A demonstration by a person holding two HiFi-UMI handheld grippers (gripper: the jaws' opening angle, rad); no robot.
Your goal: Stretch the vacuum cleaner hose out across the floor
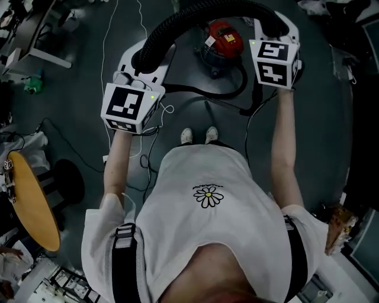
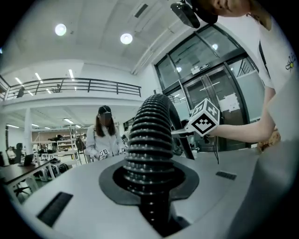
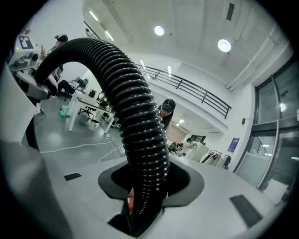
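Left gripper (image 1: 142, 59), head view: clenched on one end of the black ribbed hose (image 1: 201, 13), marker cube turned toward the person. Right gripper (image 1: 273, 26), same view: clenched on the hose further along. The hose arched between the two grippers, clear of the floor (image 1: 77, 142). Red vacuum cleaner (image 1: 224, 41): stood on the floor below the arch. Shoes (image 1: 199, 135): just behind the vacuum cleaner. Round wooden tabletop (image 1: 32, 201): at the left edge, well apart from the hose.

Left gripper view: the hose (image 2: 150, 135) rose from between the jaws, both pressed against its ribs, and looked squeezed narrow where they held it. It bent away to the right, toward the right gripper's cube (image 2: 204, 119) at the end of an outstretched arm. Bystander (image 2: 103, 135): stood in the background, left of the hose. Balcony railing (image 2: 79, 86): above.

Right gripper view: the hose (image 3: 140, 140) sat between the jaws, which were tight on its ribs. It climbed, curved over to the left and came down into the left gripper (image 3: 37, 74). White cable (image 3: 79, 147): lay on the pale floor beyond. Second bystander (image 3: 166, 112): partly hidden behind the hose.
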